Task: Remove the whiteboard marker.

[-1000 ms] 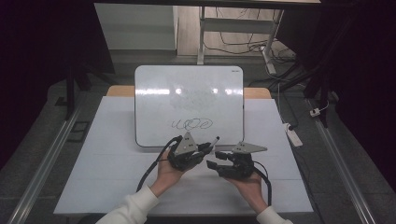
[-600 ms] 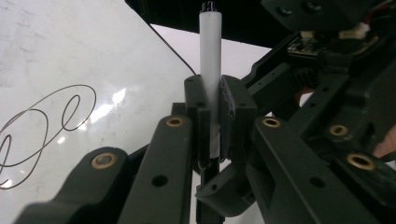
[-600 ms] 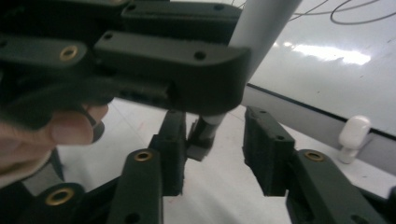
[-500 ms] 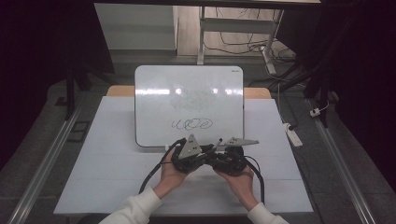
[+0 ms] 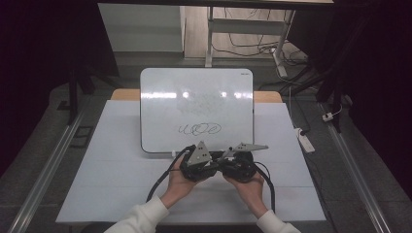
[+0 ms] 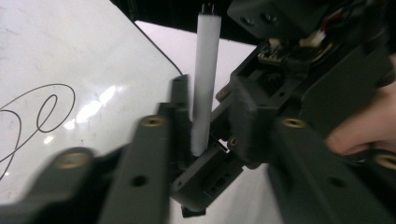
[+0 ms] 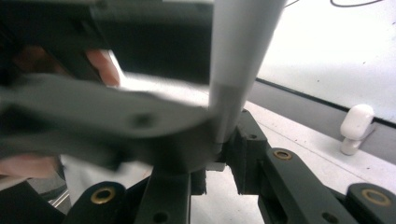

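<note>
High view shows both grippers now pressed together: right gripper [image 5: 228, 156] has just clamped the white marker [image 6: 204, 84] as left gripper [image 5: 214, 162] loosens, suggesting a handover.

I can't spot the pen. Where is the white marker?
The white marker stands between the two claws, left claw and right claw, at the table's middle, just before the whiteboard.

Marker [image 6: 204, 84]: lower end is disappearing among blurred black jaws in left gripper view; top is running off the frame in right gripper view. Whiteboard [image 5: 196, 109] scribble is staying too small to read.
</note>
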Action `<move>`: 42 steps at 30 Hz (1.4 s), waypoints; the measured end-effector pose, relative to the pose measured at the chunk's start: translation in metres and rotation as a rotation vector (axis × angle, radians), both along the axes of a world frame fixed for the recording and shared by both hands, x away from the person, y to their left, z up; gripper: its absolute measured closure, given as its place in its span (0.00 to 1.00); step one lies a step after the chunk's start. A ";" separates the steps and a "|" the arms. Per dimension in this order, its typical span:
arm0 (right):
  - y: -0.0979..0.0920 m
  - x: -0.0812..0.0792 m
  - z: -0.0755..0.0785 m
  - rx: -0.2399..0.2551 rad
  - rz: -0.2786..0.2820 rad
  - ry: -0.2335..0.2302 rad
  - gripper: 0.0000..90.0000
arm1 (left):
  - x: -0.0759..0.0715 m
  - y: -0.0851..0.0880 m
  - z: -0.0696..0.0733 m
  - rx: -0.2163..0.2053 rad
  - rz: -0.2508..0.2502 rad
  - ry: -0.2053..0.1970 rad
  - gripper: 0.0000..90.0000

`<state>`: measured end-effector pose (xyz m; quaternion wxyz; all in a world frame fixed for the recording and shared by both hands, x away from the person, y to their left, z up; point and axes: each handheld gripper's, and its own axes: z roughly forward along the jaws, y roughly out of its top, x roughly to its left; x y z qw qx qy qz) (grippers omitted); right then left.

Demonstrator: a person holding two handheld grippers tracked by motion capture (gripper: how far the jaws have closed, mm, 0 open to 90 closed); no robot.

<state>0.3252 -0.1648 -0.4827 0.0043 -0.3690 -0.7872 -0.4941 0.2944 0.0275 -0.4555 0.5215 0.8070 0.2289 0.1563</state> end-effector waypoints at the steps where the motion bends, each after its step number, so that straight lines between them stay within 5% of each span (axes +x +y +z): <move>1: -0.001 0.000 0.000 0.007 0.003 -0.008 0.86 | -0.001 0.003 0.002 -0.003 0.003 0.000 0.69; 6: -0.009 0.003 0.001 0.024 -0.001 -0.036 0.86 | -0.010 0.038 0.007 -0.013 0.062 0.030 0.53; 10: -0.015 0.007 0.002 0.024 0.001 -0.066 0.86 | -0.017 0.067 0.003 0.030 0.106 0.065 0.46; 15: -0.023 0.011 0.003 0.032 -0.003 -0.100 0.86 | -0.032 0.125 -0.014 0.063 0.213 0.140 0.42; 22: -0.031 0.018 0.008 0.064 -0.007 -0.168 0.86 | -0.044 0.170 -0.035 0.062 0.290 0.214 0.38; 42: -0.023 0.056 0.033 0.045 -0.061 -0.349 0.86 | -0.038 0.186 -0.054 0.065 0.318 0.250 0.34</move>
